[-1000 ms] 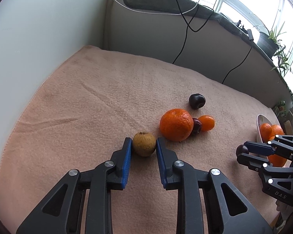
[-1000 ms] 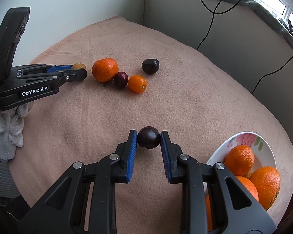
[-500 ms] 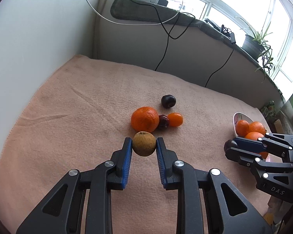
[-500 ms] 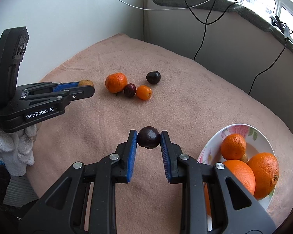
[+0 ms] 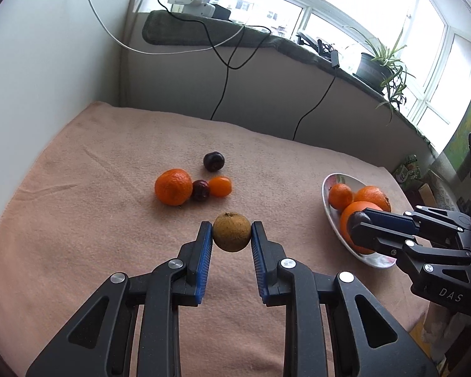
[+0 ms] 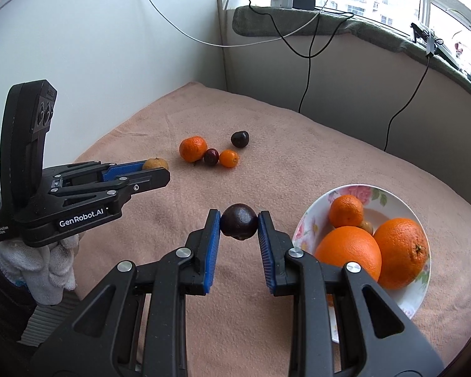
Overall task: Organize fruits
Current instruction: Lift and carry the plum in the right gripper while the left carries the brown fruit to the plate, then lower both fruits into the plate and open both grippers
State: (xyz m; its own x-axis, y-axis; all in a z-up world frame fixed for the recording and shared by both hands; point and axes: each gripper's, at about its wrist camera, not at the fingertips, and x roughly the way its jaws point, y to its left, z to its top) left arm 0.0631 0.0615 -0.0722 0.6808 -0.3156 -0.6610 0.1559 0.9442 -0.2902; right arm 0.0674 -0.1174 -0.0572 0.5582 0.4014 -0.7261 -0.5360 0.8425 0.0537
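My left gripper (image 5: 231, 234) is shut on a round brown fruit (image 5: 231, 232), held above the pink cloth. My right gripper (image 6: 239, 222) is shut on a dark plum (image 6: 238, 221), just left of the floral bowl (image 6: 307, 216). That bowl holds three oranges (image 6: 348, 253) and a small brown fruit. On the cloth farther back lie a mandarin (image 6: 192, 148), a small dark fruit (image 6: 211, 156), a tiny orange fruit (image 6: 229, 158) and another dark plum (image 6: 239, 139). In the left wrist view the right gripper (image 5: 359, 224) with its plum hangs over the bowl (image 5: 328, 216).
The pink cloth (image 5: 94, 220) covers the surface up to a white wall on the left and a grey ledge behind. Black and white cables (image 5: 226, 62) hang from the sill. A potted plant (image 5: 380, 62) stands by the window. A gloved hand (image 6: 44, 267) holds the left gripper.
Both grippers have risen off the cloth and pulled back with their fruits. The loose fruits look farther away, and the bowl has come more into view on the right.
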